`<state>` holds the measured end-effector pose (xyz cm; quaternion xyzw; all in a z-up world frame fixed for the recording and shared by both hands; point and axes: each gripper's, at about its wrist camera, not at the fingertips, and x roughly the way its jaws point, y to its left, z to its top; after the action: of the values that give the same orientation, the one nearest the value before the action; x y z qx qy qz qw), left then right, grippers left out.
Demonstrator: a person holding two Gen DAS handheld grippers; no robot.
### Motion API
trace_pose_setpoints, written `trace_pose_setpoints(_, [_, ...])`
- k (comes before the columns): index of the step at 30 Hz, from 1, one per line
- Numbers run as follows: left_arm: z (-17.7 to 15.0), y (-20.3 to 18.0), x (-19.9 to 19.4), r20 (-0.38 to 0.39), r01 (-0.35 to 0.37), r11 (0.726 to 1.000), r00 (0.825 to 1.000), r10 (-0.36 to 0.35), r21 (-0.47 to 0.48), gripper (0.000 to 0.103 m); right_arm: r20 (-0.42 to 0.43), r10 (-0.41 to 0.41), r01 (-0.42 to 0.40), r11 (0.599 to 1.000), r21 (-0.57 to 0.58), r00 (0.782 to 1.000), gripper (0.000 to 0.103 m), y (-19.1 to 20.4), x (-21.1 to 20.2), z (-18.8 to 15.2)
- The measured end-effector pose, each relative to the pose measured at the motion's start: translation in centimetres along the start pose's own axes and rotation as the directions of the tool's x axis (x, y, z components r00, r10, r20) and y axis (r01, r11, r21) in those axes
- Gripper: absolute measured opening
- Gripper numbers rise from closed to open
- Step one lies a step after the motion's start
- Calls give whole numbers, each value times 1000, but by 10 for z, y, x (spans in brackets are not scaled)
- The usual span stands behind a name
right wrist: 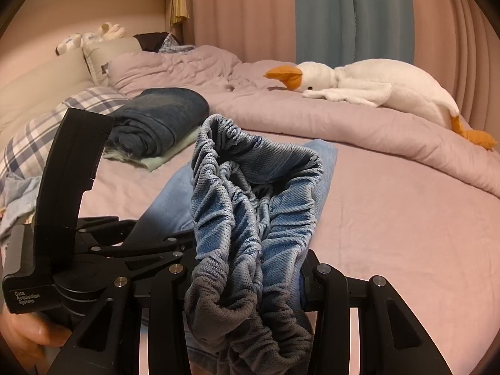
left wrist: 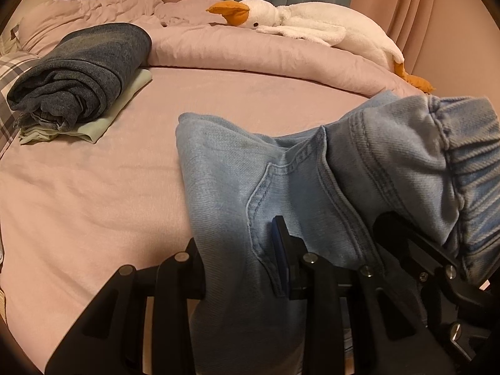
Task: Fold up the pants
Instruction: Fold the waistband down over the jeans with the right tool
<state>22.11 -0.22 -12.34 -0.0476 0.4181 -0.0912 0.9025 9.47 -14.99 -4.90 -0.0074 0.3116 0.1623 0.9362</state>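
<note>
While both grippers hold the light-blue pants up off the bed, main risk is slip. Left gripper is clamped on denim near the crotch seam/leg, jaws pinched together w/ cloth between. Right gripper is pinched on the bunched elastic waistband, thick wad, so grip prob uneven; a tug could pull it free. Far end of the pants rests on the sheet, rest hangs betw the tools. If the two hands move out of sync, fabric likely twists and the fold goes crooked. Drooping part could also drag and wrinkle the sheet.

Surface L to R: plaid pillow at far left, then folded dark jeans stacked on a pale green garment, well apart from the pants. Pink sheet mid, soft, so no firm backing for creasing. Rumpled pink duvet behind, white plush goose lying on it at right. Curtains pink and blue at the back; shelf top left in right wrist view.
</note>
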Motion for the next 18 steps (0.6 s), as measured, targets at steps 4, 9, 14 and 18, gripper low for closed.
trace_pose_setpoints(4, [1,2,2,-7,4,1000,1000,-4,-3,33,-5,3,-3,1000,10,1000,44,-3,3,-2])
trace_pose_setpoints(9, [0,5,5,-15,1,1000,1000,-1,-10,34,-18,6,-6,1000,30,1000,44,-9,7,-2])
trace_pose_setpoints(14, [-1,10,8,-27,-15,1000,1000,14,-19,43,-51,27,-21,994,105,998,44,-25,10,-4])
trace_pose_setpoints(18, [-2,9,8,-25,-24,1000,999,24,-9,46,-91,51,-34,984,177,995,44,-40,14,-9])
